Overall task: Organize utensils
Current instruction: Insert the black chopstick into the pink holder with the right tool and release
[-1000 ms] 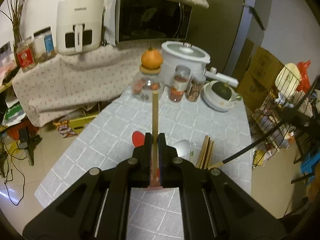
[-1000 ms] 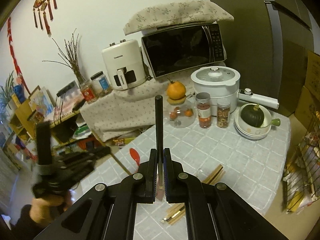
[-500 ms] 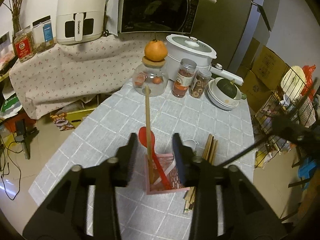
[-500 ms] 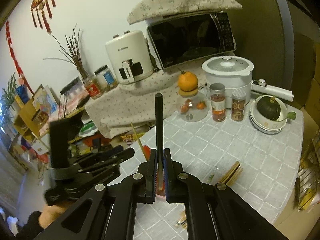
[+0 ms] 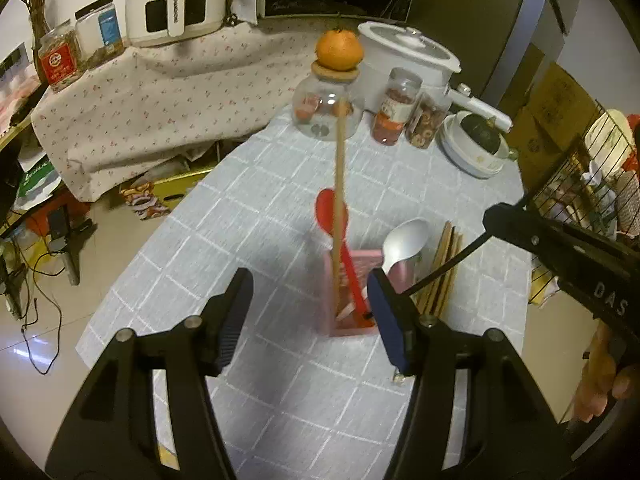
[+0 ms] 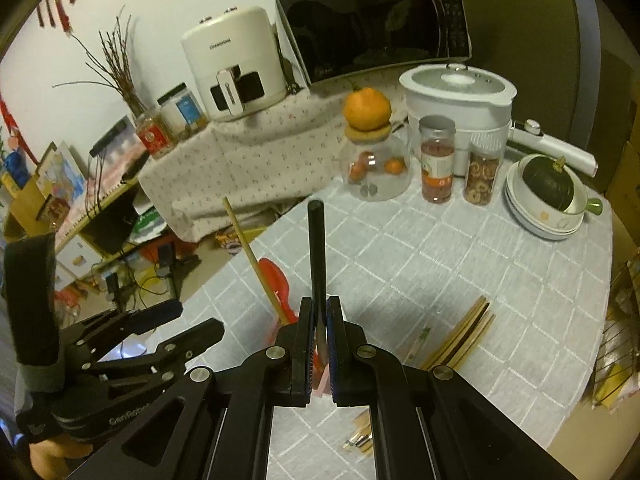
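Above the pink holder (image 5: pixel 352 292) we are keeping the left tool (image 5: pixel 310 306) spread wide — its jaws have just been opening, and nothing is being gripped between them. The wooden-handled utensil (image 5: pixel 340 184) is standing in the holder beside the red spoon (image 5: pixel 332 216), both leaning freely. The right tool (image 6: pixel 319 336) is clamping a black-handled utensil (image 6: pixel 316 248) and hanging just above the holder.

Risks we are judging: the black handle may be striking the leaning wooden handle or the holder's rim on entry, tipping the light holder; the two tools are working close together and may be colliding. A metal spoon (image 5: pixel 404 240) and the chopsticks (image 5: pixel 444 264) are lying just beside the holder.

The counter (image 6: pixel 420 272) is wearing a grey checked cloth — likely slippery. Jars, a cooker and a microwave are crowding the far side.
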`<move>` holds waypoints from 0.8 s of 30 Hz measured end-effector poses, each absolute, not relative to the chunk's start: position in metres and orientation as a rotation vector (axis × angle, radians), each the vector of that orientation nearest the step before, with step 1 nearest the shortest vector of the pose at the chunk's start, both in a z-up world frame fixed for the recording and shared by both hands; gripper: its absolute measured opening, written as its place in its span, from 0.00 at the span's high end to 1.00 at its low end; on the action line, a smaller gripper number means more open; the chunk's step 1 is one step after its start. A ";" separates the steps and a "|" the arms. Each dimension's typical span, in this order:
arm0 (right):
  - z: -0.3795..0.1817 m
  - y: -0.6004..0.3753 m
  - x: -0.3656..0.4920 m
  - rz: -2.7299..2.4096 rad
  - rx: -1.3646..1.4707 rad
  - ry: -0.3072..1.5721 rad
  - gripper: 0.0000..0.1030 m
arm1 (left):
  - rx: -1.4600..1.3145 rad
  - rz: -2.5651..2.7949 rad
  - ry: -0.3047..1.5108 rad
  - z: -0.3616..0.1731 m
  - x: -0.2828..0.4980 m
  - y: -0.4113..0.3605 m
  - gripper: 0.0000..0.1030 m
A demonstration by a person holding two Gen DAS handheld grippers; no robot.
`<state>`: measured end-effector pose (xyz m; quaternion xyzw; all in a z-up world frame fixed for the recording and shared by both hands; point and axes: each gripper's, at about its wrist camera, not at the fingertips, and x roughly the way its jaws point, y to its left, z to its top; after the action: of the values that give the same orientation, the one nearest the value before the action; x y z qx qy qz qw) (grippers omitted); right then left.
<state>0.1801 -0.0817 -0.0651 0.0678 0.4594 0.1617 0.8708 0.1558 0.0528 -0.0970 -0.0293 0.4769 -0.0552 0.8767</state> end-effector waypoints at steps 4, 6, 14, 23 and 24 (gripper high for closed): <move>-0.070 -0.077 0.185 0.338 0.158 0.978 0.93 | -0.078 -0.118 1.006 -0.099 0.154 0.058 0.41; -0.066 -0.081 0.184 0.339 0.179 0.970 0.87 | -0.085 -0.125 1.005 -0.098 0.152 0.059 0.41; -0.044 -0.113 0.171 0.309 0.210 0.919 0.66 | -0.121 -0.135 1.003 -0.096 0.146 0.060 0.34; -0.061 -0.167 0.162 0.213 0.246 0.988 0.46 | -0.215 -0.166 1.024 -0.105 0.136 0.058 0.21; -0.069 -0.172 0.163 0.197 0.246 1.011 0.46 | -0.220 -0.169 1.033 -0.108 0.135 0.056 0.21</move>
<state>0.1630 -0.1723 -0.0693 0.1172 0.4821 0.0939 0.8632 0.1347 0.0565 -0.1076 -0.1047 0.4924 -0.0805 0.8603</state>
